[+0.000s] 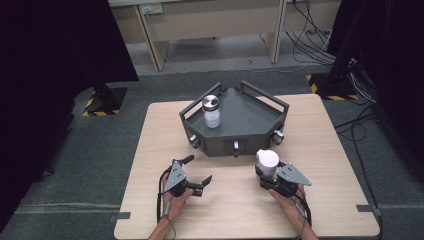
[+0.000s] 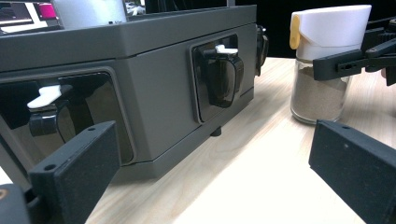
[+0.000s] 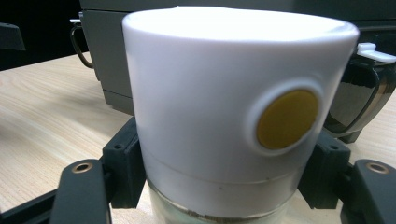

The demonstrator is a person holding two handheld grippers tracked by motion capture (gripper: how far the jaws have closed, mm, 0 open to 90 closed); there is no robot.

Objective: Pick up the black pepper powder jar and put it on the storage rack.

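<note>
- The left tongs [image 1: 199, 170] are held open and empty above the tabletop [image 1: 150, 150], short of the grey tray [image 1: 250, 117].
- A metal-capped white bottle [image 1: 211, 111] is seen standing upright in the tray's left part.
- The spice jar [image 1: 266, 164], white-lidded with a yellow button and filled with brown powder, is clamped by the right tongs [image 3: 219, 172] just below the lid, standing in front of the tray.
- The jar is judged light but rigid, its glass smooth and breakable; a hold on the neck under the lid is favoured.
</note>
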